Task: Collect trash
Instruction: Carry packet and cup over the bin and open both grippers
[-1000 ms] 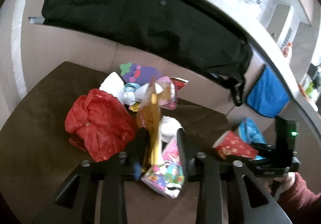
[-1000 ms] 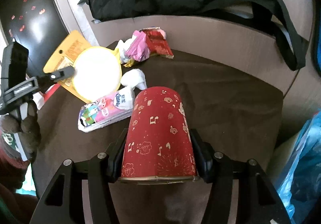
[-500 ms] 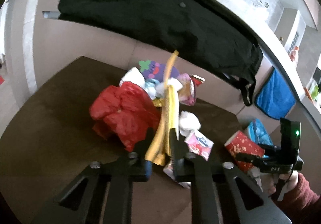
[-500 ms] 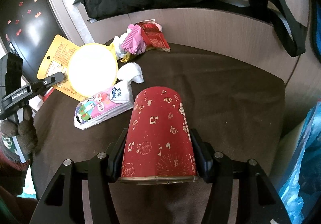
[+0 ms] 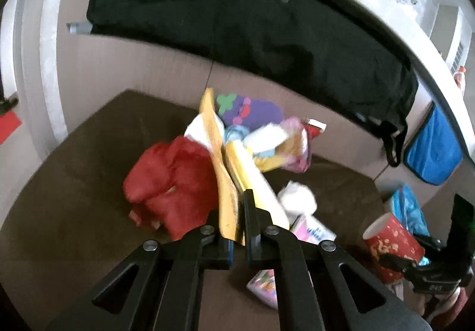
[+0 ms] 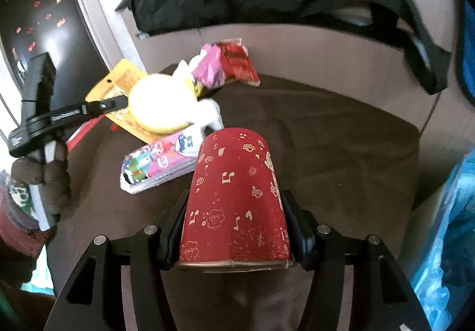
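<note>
My left gripper (image 5: 234, 208) is shut on a yellow card package (image 5: 227, 179) with a round white disc (image 6: 160, 107) and holds it edge-up above the brown table (image 6: 326, 153). Behind it lie a crumpled red plastic bag (image 5: 172, 185), a purple pouch (image 5: 255, 114), a white tissue (image 5: 297, 200) and a pink cartoon packet (image 6: 157, 166). My right gripper (image 6: 234, 212) is shut on a red paper cup (image 6: 237, 194), bottom pointing away. In the right wrist view the left gripper (image 6: 118, 102) reaches in from the left.
Pink and red wrappers (image 6: 225, 64) lie at the table's far edge. A blue plastic bag (image 6: 445, 227) hangs open at the right of the table. A black garment (image 5: 252, 25) drapes over a rail behind. A gloved hand (image 6: 44, 179) holds the left gripper.
The left jaws closed onto the yellow card package and raised it from the pile. The right gripper kept the red cup still.
</note>
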`<state>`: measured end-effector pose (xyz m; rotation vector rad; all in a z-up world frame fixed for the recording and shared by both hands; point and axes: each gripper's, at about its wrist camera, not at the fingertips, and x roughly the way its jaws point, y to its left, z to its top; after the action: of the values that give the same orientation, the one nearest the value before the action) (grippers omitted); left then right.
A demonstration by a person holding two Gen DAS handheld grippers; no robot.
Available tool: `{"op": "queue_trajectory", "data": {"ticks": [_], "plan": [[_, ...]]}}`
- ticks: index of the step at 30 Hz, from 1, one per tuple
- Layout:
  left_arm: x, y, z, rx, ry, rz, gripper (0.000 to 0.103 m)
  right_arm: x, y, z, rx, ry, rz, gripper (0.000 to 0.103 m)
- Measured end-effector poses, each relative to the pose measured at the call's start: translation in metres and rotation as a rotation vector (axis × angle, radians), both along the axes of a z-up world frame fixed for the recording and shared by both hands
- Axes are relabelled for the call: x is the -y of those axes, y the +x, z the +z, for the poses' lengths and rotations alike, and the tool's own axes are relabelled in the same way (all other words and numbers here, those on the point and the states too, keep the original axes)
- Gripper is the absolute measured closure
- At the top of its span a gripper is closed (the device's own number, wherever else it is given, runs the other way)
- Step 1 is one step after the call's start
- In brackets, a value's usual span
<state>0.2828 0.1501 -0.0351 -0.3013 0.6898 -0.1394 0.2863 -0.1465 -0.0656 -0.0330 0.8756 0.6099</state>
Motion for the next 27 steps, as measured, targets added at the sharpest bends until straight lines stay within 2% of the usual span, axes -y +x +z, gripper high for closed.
{"op": "queue_trajectory", "data": {"ticks": [2,8,12,15,21,27], "plan": [[0.009,-0.009,0.017,0.049,0.020,-0.003,0.101,0.012,-0.002,0.007,0.018,0.031,-0.023,0.048],[0.057,-0.040,0.093,0.252,0.115,-0.065,0.102,0.047,-0.008,0.035,0.090,0.111,-0.082,0.048],[0.099,-0.048,0.127,0.336,0.134,-0.144,0.102,0.069,-0.015,0.058,0.159,0.146,-0.108,0.048],[0.126,-0.051,0.140,0.368,0.126,-0.203,0.102,0.087,-0.020,0.072,0.200,0.165,-0.138,0.048],[0.203,-0.052,0.138,0.394,0.078,-0.336,0.102,0.140,-0.037,0.103,0.316,0.147,-0.265,0.048],[0.278,-0.040,0.108,0.329,0.016,-0.463,0.102,0.213,-0.056,0.112,0.378,0.144,-0.426,0.048]]}}
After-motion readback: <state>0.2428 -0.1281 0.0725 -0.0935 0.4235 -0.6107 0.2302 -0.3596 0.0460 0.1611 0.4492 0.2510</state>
